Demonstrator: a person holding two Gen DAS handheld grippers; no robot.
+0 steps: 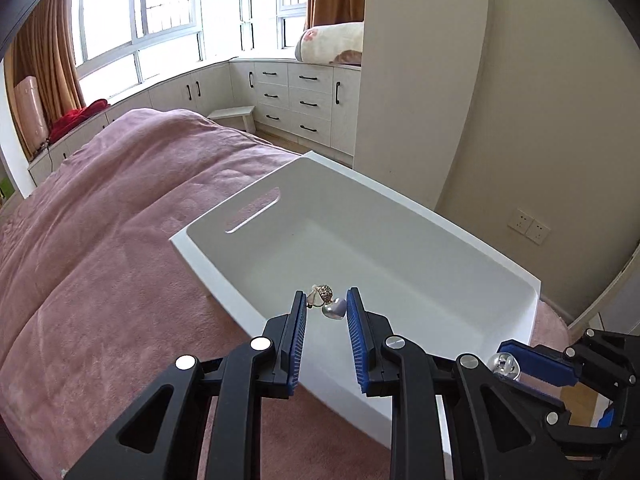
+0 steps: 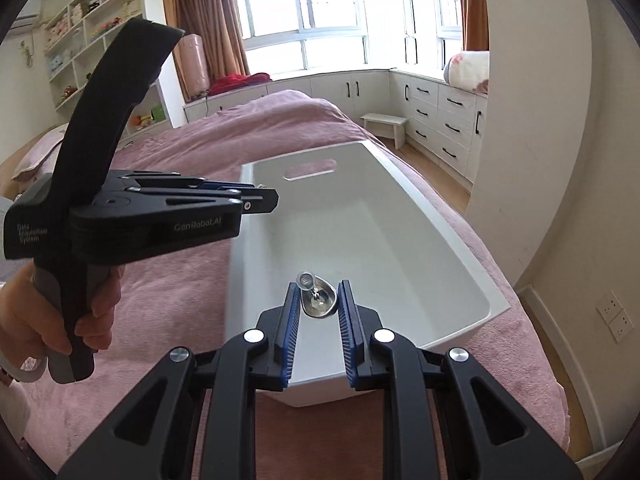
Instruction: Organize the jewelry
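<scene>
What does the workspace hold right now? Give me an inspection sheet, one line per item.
Surface: bed with pink blanket.
Job's things: white bin on the blanket, looks empty; gold-and-pearl jewelry piece; silver earring.
Clutter: nothing seen on the blanket.
Grippers: left gripper shut on the gold-and-pearl jewelry piece; right gripper shut on the silver earring; both near the bin's front edge.
Cables: one dark cord by the window cabinets.
Surroundings: window, brown curtains, drawer units, small stool.
</scene>
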